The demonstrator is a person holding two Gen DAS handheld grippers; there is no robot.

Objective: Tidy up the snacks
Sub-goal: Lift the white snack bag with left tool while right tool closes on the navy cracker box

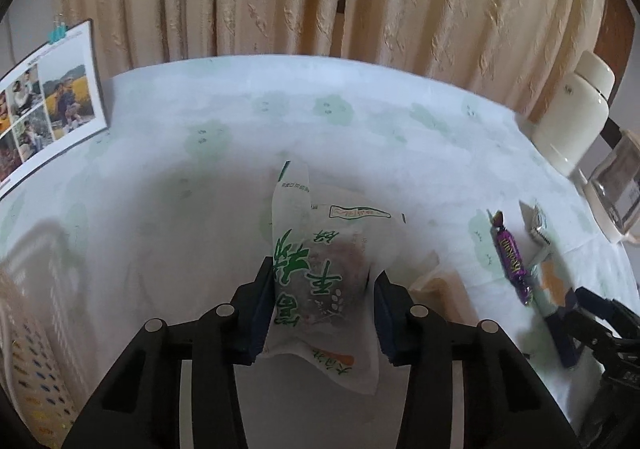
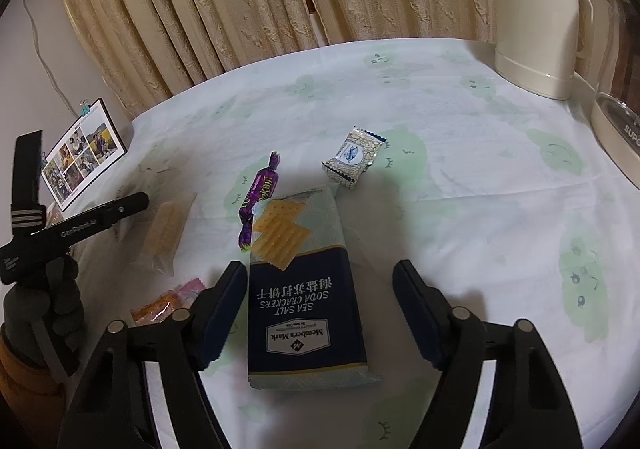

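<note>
While the left gripper point(image 1: 322, 305) pinches a white snack packet point(image 1: 320, 269), the right gripper point(image 2: 320, 313) gapes wide around the cracker pack point(image 2: 298, 289), mid-table

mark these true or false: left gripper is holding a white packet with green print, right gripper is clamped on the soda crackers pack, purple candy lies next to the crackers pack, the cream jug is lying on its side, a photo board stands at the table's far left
1. The left gripper holds a white packet with green print. True.
2. The right gripper is clamped on the soda crackers pack. False: its fingers stand apart on either side of the pack, not touching it.
3. A purple candy lies beside the crackers pack. True.
4. The cream jug lies on its side. False: it stands upright.
5. A photo board stands at the table's far left. True.
</note>
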